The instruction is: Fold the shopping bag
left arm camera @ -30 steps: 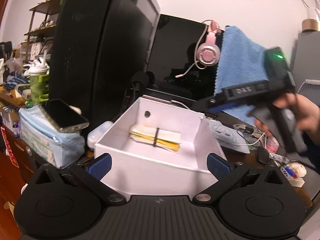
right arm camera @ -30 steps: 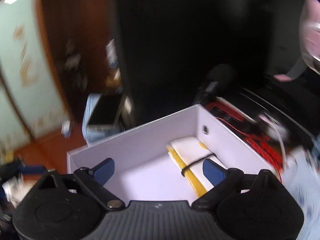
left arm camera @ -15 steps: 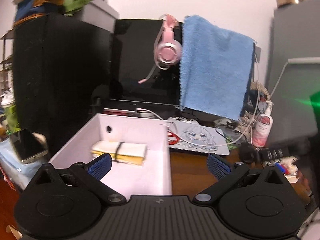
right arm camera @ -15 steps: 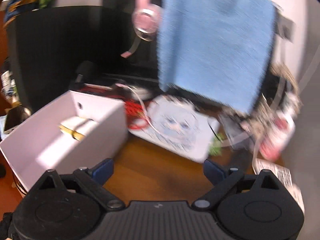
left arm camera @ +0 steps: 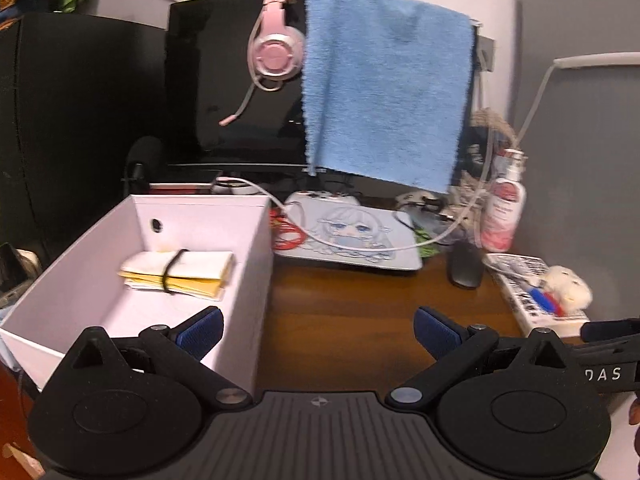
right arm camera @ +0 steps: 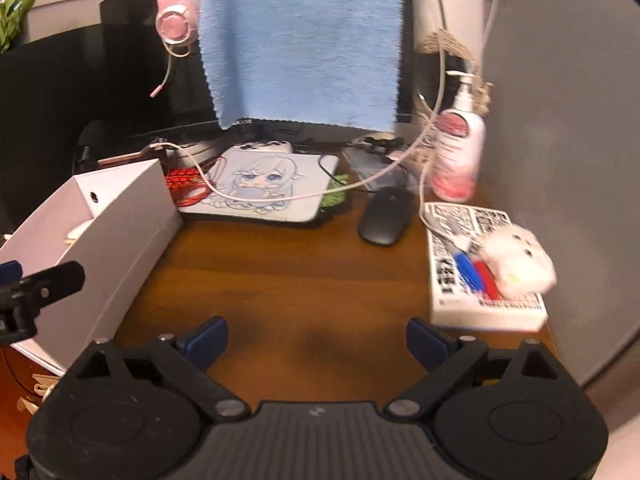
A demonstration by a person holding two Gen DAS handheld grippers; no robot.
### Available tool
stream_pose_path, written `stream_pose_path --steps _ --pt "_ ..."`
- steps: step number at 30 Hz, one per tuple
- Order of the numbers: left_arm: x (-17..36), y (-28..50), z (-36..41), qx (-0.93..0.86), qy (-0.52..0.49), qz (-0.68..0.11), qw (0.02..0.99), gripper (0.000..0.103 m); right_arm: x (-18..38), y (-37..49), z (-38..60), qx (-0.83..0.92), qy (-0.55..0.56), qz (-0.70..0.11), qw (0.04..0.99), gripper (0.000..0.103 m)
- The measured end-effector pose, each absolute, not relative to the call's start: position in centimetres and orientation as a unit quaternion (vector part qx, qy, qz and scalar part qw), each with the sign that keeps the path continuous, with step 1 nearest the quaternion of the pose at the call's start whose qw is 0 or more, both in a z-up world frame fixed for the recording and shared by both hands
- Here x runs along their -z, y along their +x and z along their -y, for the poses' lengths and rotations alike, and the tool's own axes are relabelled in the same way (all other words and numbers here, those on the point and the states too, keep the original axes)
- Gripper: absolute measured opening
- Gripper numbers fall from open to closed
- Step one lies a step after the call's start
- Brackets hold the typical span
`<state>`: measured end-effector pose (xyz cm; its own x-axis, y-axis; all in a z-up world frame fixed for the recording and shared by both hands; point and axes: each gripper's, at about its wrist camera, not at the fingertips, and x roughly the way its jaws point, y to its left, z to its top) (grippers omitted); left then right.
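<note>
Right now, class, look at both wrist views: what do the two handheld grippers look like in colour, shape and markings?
Both match. The left gripper and the right gripper each have a black ribbed body, two round black discs, angled black linkage arms with silver pivot pins, and blue ridged finger pads. In the left wrist view, the right gripper's side carries white letters reading "DAS". No sleeves or cables of theirs show.

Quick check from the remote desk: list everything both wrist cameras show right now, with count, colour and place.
folded bag: one, white and yellow, banded, inside box
box: one, white, desk's left
towel: one, blue, draped over monitor
headset: one, pink, hung on monitor
mouse pad: one, pale blue, desk's rear
mouse: one, black, beside pad
bottle: one, pink-white, right rear
left tool: open, empty, above box edge
right tool: open, empty, above desk
</note>
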<state>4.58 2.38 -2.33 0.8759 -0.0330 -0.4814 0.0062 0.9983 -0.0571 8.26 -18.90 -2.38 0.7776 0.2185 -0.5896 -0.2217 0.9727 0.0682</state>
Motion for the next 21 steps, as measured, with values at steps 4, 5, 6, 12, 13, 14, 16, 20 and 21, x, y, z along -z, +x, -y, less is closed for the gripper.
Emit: stream_pose_path --steps 4,5,6,12,13,14,16,20,21 --pt "1.9 3.5 -1.9 0.001 -0.026 -0.252 0.967 0.102 2.7 6.3 19.8 -0.102 0.010 -0.309 0.946 0.096" --pt "1.7 3.2 -1.6 -0.003 -0.020 -0.251 0.968 0.102 2.8 5.8 20.0 -0.098 0.013 -0.308 0.946 0.096" --pt "1.5 2.9 -1.4 -0.005 -0.015 -0.248 0.969 0.102 2.9 5.3 20.2 -0.095 0.016 -0.307 0.947 0.096" --pt "0.7 0.9 -1.0 -0.019 -0.011 -0.242 0.970 0.102 2.5 2.4 20.8 -0.081 0.026 -0.285 0.955 0.096" --pt "0.6 0.6 -1.1 -0.022 -0.012 -0.242 0.970 0.102 2.3 2.0 20.7 -0.080 0.027 -0.280 0.956 0.096" --pt "0.5 0.3 -1.2 -0.026 -0.013 -0.243 0.970 0.102 2.0 1.7 20.7 -0.081 0.027 -0.275 0.958 0.096" --pt "0.5 -0.2 -1.3 -0.032 -0.015 -0.243 0.969 0.102 1.7 1.1 20.6 -0.082 0.029 -0.269 0.959 0.096" --pt "0.4 -1.3 -1.7 -0.036 -0.020 -0.244 0.969 0.102 1.3 0.1 20.7 -0.088 0.040 -0.264 0.960 0.096" --pt "0.3 -1.5 -1.8 -0.038 -0.020 -0.243 0.969 0.102 1.1 -0.2 20.7 -0.090 0.043 -0.261 0.960 0.096"
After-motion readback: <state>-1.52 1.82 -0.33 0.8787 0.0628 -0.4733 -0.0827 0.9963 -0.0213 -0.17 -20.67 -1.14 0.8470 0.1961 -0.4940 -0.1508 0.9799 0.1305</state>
